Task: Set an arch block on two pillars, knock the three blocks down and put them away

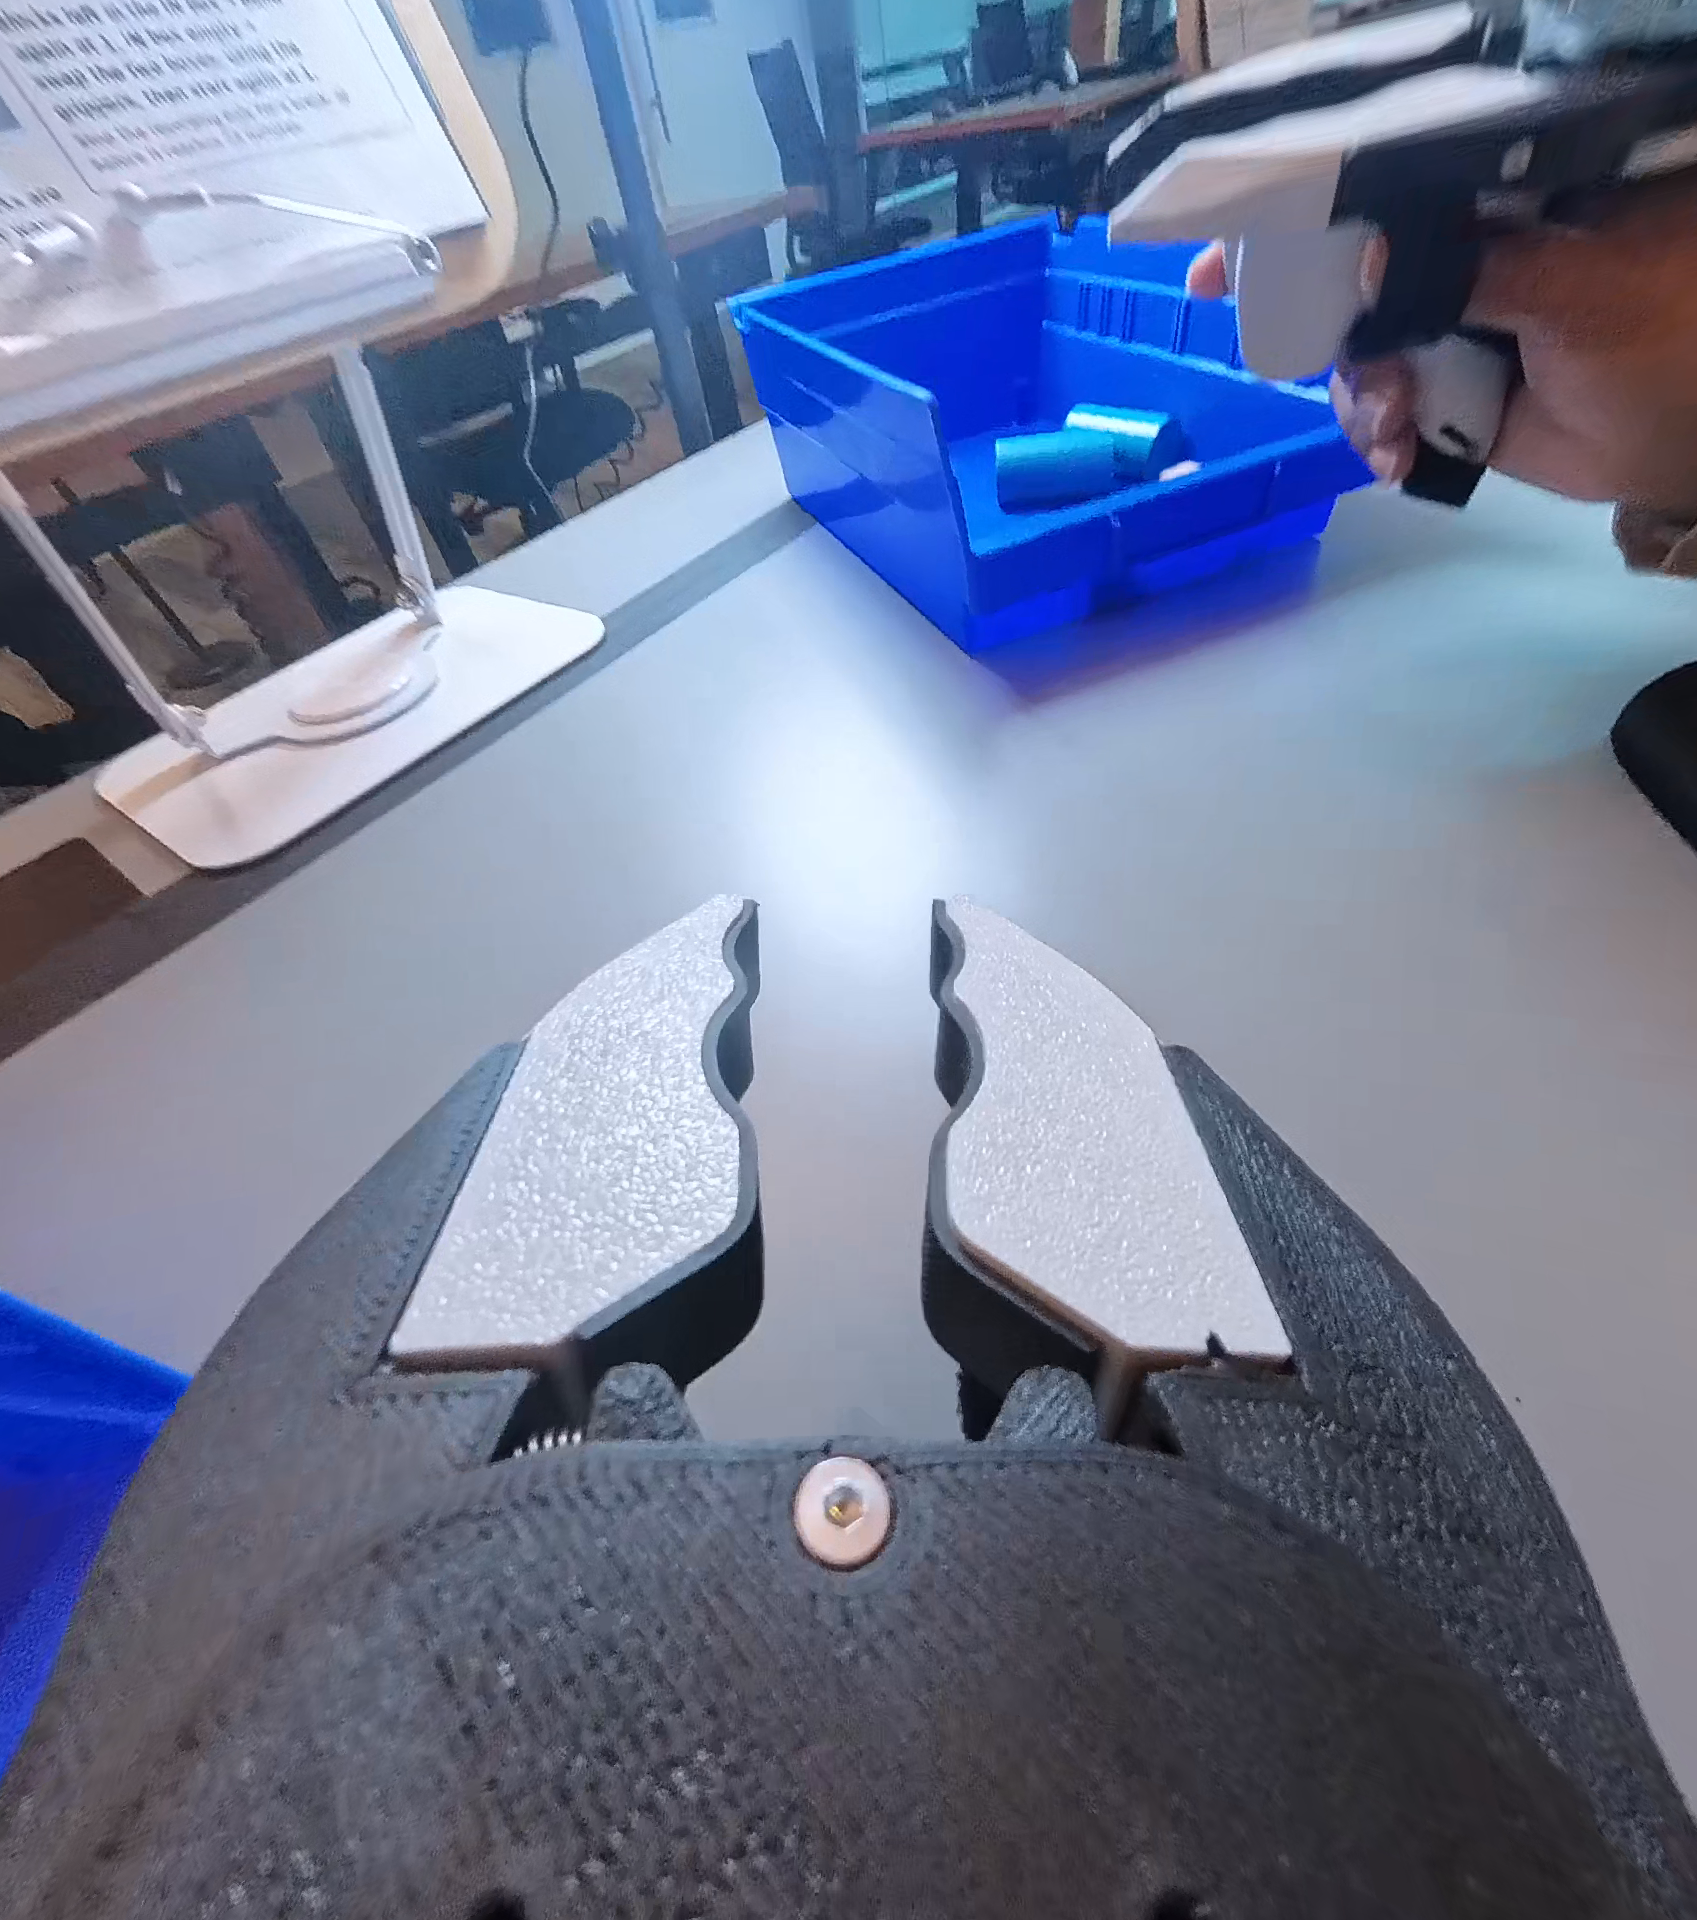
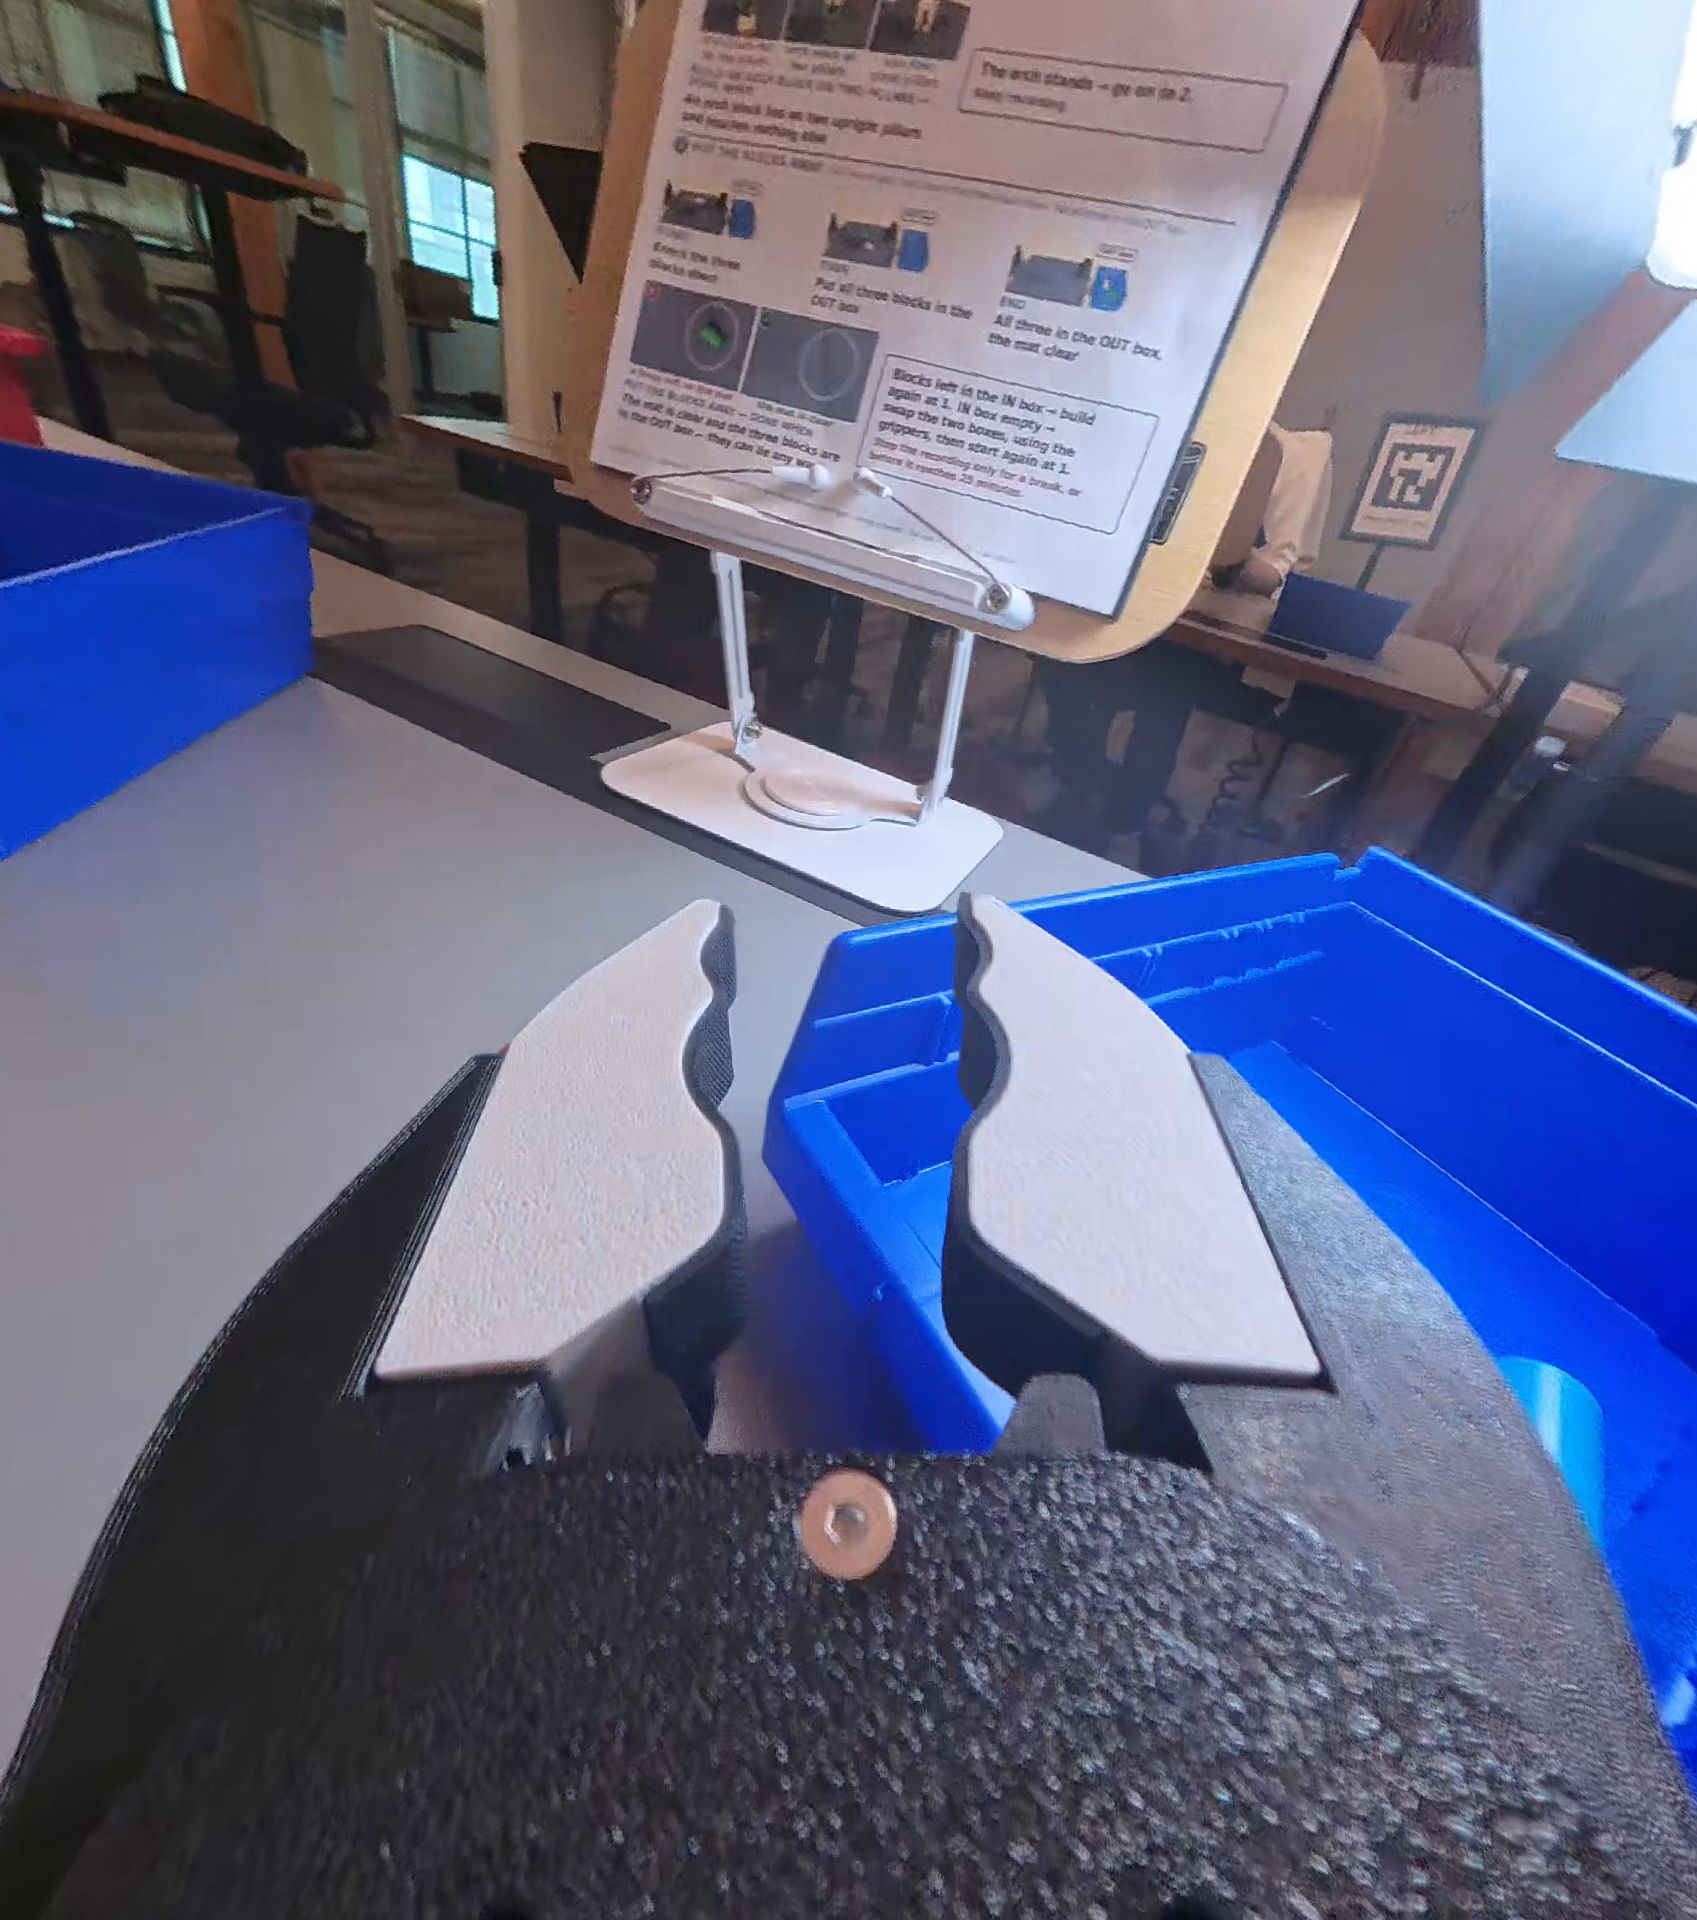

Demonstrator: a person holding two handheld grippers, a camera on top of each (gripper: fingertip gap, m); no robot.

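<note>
Left gripper point(image 1: 844, 925) is held w/ fingers parted, nothing between them, low over bare grey table point(image 1: 1187, 883). Right gripper point(image 2: 844, 925) is likewise released and empty, held above near edge of a blue bin point(image 2: 1395, 997). Farther off in left wrist view, two blue cylinder blocks point(image 1: 1093, 457) are seen lying inside that bin. A white doc stand point(image 2: 823, 821) is set at table's far edge; second blue bin point(image 2: 96, 644) sits well apart to the left.

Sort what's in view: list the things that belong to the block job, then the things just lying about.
Job:
- blue plastic bin
- light-blue cylinder blocks lying in it
- left gripper, open
- right gripper, open

Lying about:
- white sheet stand
- second blue plastic bin
- grey table
</note>
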